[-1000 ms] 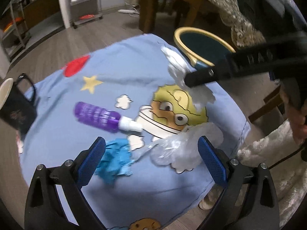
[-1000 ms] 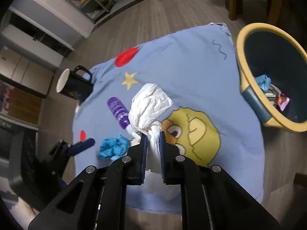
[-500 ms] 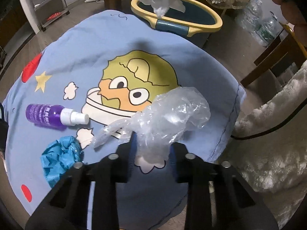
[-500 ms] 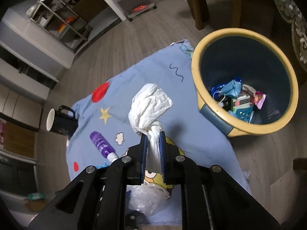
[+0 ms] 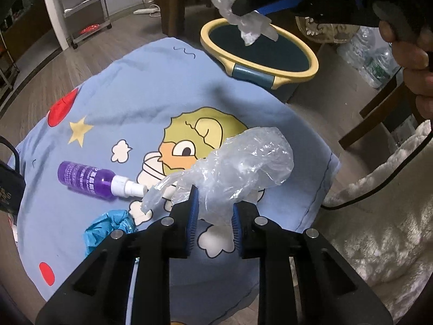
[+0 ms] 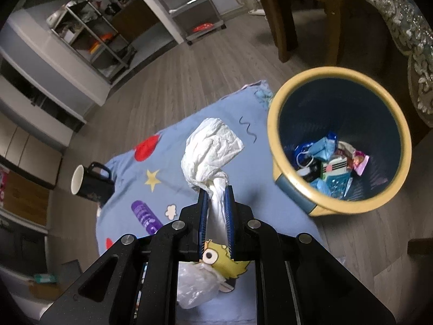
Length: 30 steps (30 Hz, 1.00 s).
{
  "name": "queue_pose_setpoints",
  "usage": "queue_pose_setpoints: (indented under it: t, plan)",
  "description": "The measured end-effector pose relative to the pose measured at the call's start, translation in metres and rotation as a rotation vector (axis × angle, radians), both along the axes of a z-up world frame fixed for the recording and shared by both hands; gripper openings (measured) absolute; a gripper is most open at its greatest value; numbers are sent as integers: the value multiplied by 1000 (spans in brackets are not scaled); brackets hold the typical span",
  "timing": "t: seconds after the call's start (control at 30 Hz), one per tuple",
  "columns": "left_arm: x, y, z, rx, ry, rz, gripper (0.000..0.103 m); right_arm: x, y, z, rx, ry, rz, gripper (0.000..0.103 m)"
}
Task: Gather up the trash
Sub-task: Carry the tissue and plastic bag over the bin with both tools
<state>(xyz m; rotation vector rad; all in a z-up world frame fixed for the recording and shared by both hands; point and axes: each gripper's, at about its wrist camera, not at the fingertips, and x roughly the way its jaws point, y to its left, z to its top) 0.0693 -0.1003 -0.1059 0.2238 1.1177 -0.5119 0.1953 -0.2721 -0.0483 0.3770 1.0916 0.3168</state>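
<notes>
My left gripper (image 5: 213, 203) is shut on a crumpled clear plastic bag (image 5: 238, 162) and holds it above the blue cartoon blanket (image 5: 135, 86). My right gripper (image 6: 215, 192) is shut on a crumpled white tissue (image 6: 209, 151); in the left wrist view the tissue (image 5: 243, 19) hangs over the near rim of the yellow-rimmed trash bin (image 5: 259, 62). The bin (image 6: 295, 181) holds several wrappers. A blue crumpled wad (image 5: 108, 228) and a purple bottle (image 5: 89, 180) lie on the blanket.
A black mug (image 6: 90, 182) stands at the blanket's left edge. Wooden chair legs (image 6: 281, 21) and a draped table stand behind the bin. A white fluffy rug (image 5: 379, 230) and water bottles (image 5: 370, 59) lie to the right. Metal shelves (image 5: 81, 2) stand at the back.
My left gripper closed on the plastic bag and lifted it off the blanket. My right gripper carried the tissue up and toward the bin.
</notes>
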Motion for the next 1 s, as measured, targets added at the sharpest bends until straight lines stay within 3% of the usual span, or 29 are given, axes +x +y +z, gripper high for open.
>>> queue_pose_setpoints:
  t: [0.17,0.53,0.77,1.0]
  plan:
    - [2,-1,4,-5,-9,8,21,4,-15,6,13,-17,-35,14]
    - [3,-2,31,-28,-72,7,21,20,-66,32,-59,-114,-118,14]
    - [19,-9,57,-44,-97,19,21,31,-101,15,-45,-64,-189,14]
    - [60,-40,69,-67,-101,7,21,36,-138,1,-2,-27,-277,14]
